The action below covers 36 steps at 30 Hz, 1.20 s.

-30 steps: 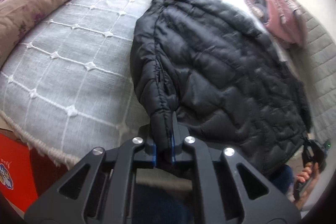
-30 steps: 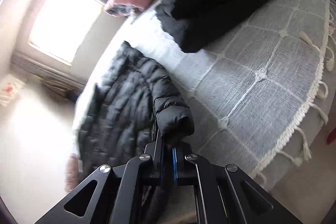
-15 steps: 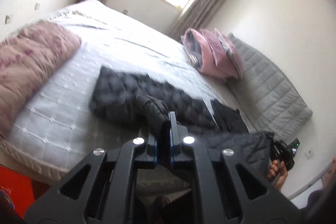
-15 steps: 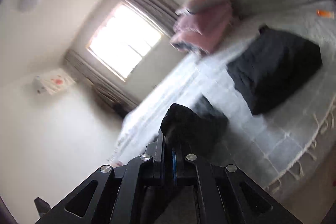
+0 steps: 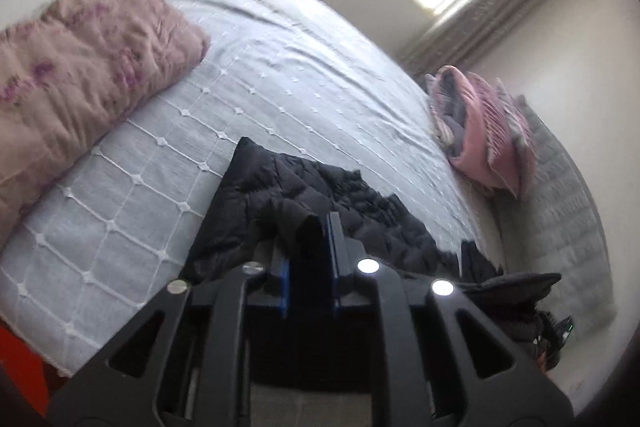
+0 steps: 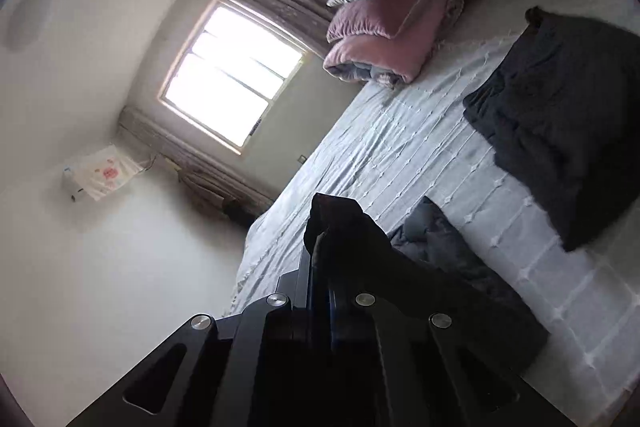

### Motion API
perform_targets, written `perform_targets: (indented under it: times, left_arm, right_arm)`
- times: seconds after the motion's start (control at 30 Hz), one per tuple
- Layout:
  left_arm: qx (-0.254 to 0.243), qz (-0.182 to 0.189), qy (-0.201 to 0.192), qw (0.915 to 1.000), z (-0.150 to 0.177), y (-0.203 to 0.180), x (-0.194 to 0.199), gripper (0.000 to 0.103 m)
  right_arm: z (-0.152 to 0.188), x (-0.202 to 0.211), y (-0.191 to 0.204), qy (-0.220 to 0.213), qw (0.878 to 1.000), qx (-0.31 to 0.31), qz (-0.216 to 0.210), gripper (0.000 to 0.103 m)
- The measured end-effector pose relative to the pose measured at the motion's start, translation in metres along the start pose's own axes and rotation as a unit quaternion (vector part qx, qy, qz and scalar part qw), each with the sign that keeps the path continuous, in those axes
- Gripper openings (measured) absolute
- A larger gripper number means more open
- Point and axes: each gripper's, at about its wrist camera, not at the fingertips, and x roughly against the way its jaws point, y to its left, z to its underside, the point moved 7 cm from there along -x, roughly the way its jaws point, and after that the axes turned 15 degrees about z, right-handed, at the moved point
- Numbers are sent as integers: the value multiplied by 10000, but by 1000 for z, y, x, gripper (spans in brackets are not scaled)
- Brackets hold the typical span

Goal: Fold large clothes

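Closest in the left wrist view, the left gripper (image 5: pixel 306 227) has its jaws opening, a narrow gap showing between the blue pads, with a fold of the black puffer jacket (image 5: pixel 320 203) still standing between them. In the right wrist view the right gripper (image 6: pixel 320 247) is clamped tight on another dark edge of the jacket (image 6: pixel 360 251), which rises above the fingertips and drapes off to the right.

The jacket's quilted body lies crumpled on the near part of the bed (image 5: pixel 280 75), just beyond the left gripper, sagging between the two grips. Its surface is matte black with stitched ridges; the far hem is blurred.

To the left, a pinkish floral quilt (image 5: pixel 80 67) is heaped along the bed's near-left edge, well apart from the jacket. In the right wrist view, a dark folded garment (image 6: pixel 560 131) sits on the right side of the bed, near the jacket but apart from it. Farther off, a stack of pink folded bedding (image 6: pixel 384 23) rests against the grey padded headboard (image 5: pixel 568 223).

The middle of the bed beyond the jacket is bare, grey-white cover with a knotted grid. Its fringed near edge (image 5: pixel 48 347) runs low at the left. A bright window (image 6: pixel 232 83) with curtains stands farthest back.
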Motion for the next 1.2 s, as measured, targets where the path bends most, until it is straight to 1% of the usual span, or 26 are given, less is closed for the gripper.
perform_targets:
  times: [0.03, 0.07, 0.1, 0.13, 0.17, 0.23, 0.27, 0.33, 0.4, 0.43, 0.47, 0.5, 0.57, 0.6, 0.63, 0.7, 0.77, 0.8, 0.83, 0.87, 0.9, 0.93, 0.97, 1.03, 1.1, 1.2]
  left_arm:
    - [156, -38, 55, 9999, -9, 8, -18, 26]
    - [304, -23, 121, 9995, -13, 14, -31, 37]
    - [514, 71, 175, 9985, -19, 22, -44, 43]
    - [757, 202, 201, 9967, -26, 31, -57, 53]
    - [944, 262, 204, 9950, -29, 38, -64, 55]
    - [1251, 289, 79, 9917, -34, 52, -69, 55]
    - [1311, 286, 13, 9910, -35, 56, -69, 57]
    - [1328, 180, -76, 9909, -34, 64, -72, 59]
    - [1227, 24, 39, 9924, -29, 67, -79, 60]
    - [1149, -48, 186, 9932, -24, 70, -86, 60]
    - [1101, -97, 296, 9934, -22, 73, -91, 63]
    - [1086, -177, 377, 9932, -20, 77, -96, 63]
    - [1037, -415, 440, 9928, -21, 88, -104, 65]
    - [1029, -522, 488, 9921, -20, 92, -107, 66]
    - [1059, -602, 549, 9910, -18, 97, -111, 69]
    - [1039, -581, 669, 9906, -13, 100, -121, 69]
    - [851, -621, 803, 9912, -11, 100, -130, 69]
    - [745, -757, 825, 9909, -11, 101, -135, 69]
    - [680, -943, 776, 9902, -12, 104, -138, 69]
    - [638, -1073, 724, 9895, -14, 106, -139, 56]
    - [590, -1170, 666, 9891, -15, 107, -140, 42]
    - [585, -1202, 655, 9889, -15, 106, -142, 26]
    - [575, -1229, 622, 9888, -16, 107, -142, 18]
    - [322, -1323, 509, 9894, -19, 98, -141, 11]
    - [71, -1429, 346, 9891, -25, 87, -137, 9]
    - [-311, -1388, 56, 9898, -42, 63, -128, 8]
  right_arm:
    - [-4, -24, 3, 59, 9999, -38, 116, 8]
    - [-7, -48, 6, 52, 9995, 15, 314, 9]
    - [-10, -65, 7, 44, 9987, 72, 495, 9]
    - [-13, -88, 6, 81, 9975, 122, 696, 12]
    - [-15, -110, 2, 175, 9965, 87, 810, 16]
    - [-19, -137, -9, 377, 9948, -2, 942, 20]
    - [-21, -146, -17, 466, 9931, 6, 1075, 20]
    - [-24, -150, -30, 504, 9901, 90, 1304, 20]
    - [-30, -148, -46, 478, 9875, 89, 1497, 25]
    - [-32, -146, -51, 485, 9867, 94, 1548, 35]
    - [-34, -148, -56, 502, 9845, 186, 1668, 48]
    - [-34, -150, -58, 522, 9820, 315, 1789, 52]
    - [-30, -160, -62, 614, 9732, 679, 2109, 53]
    - [-27, -166, -63, 677, 9706, 785, 2174, 53]
    - [-23, -174, -63, 774, 9680, 925, 2202, 53]
    - [-17, -189, -61, 893, 9633, 1188, 2233, 53]
    - [-11, -201, -57, 984, 9583, 1430, 2268, 53]
    - [-7, -206, -55, 1031, 9569, 1540, 2237, 52]
    - [-5, -211, -52, 1063, 9553, 1635, 2224, 48]
    - [-2, -214, -50, 1069, 9529, 1732, 2247, 34]
    - [-1, -217, -49, 1075, 9499, 1820, 2304, 27]
    - [0, -220, -49, 1078, 9462, 1897, 2391, 14]
    - [2, -223, -51, 1076, 9433, 1961, 2453, 10]
    - [2, -226, -50, 1065, 9441, 1997, 2398, 7]
    - [-1, -223, -41, 874, 9431, 2141, 2388, 5]
    - [-12, -209, -13, 401, 9471, 2307, 2197, 5]
